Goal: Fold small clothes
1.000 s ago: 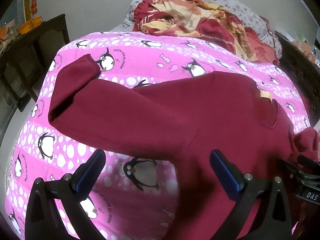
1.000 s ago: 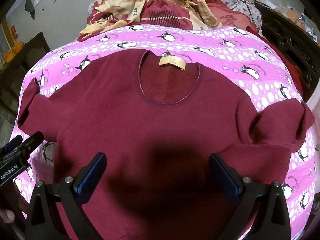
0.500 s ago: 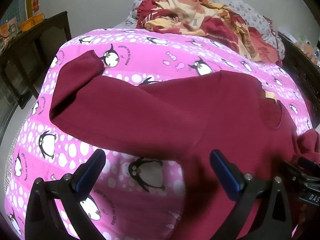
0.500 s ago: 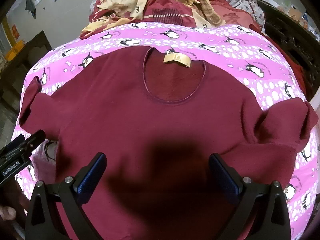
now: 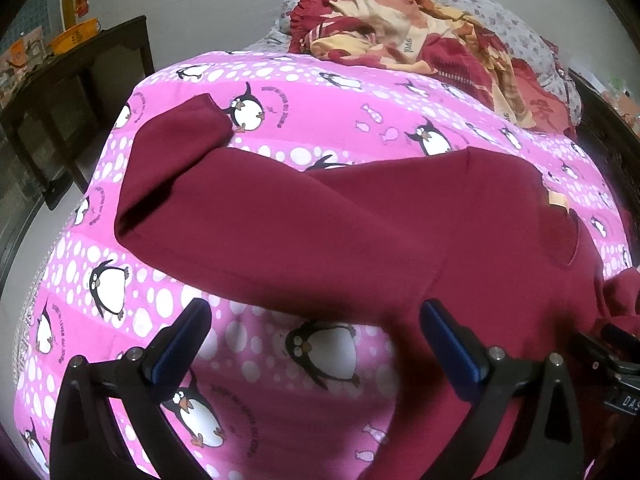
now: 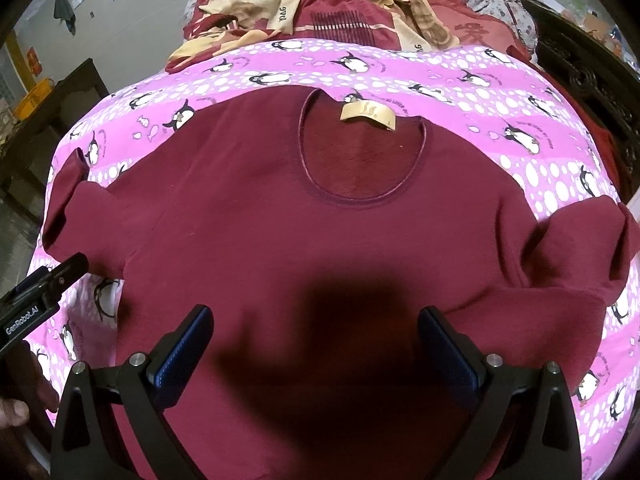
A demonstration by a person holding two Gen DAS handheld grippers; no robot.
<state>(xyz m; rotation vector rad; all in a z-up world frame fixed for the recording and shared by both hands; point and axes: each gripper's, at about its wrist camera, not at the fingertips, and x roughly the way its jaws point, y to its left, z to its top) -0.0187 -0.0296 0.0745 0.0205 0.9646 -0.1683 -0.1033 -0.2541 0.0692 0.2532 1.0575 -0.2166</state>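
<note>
While a maroon long-sleeved top [image 6: 280, 240] lies spread flat, neck opening facing up, on a pink penguin-print bedspread [image 6: 460, 76], the left gripper [image 5: 316, 344] and the right gripper [image 6: 316, 344] hover above its lower part, both with jaws spread wide and holding nothing.

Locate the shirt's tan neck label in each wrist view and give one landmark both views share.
Left wrist: neck label at the right edge, seen edge-on, on the maroon shirt.
Right wrist: label upper centre, at the back of the round neckline.
Shared landmark: the crumpled red and tan blanket beyond the penguin sheet.
</note>
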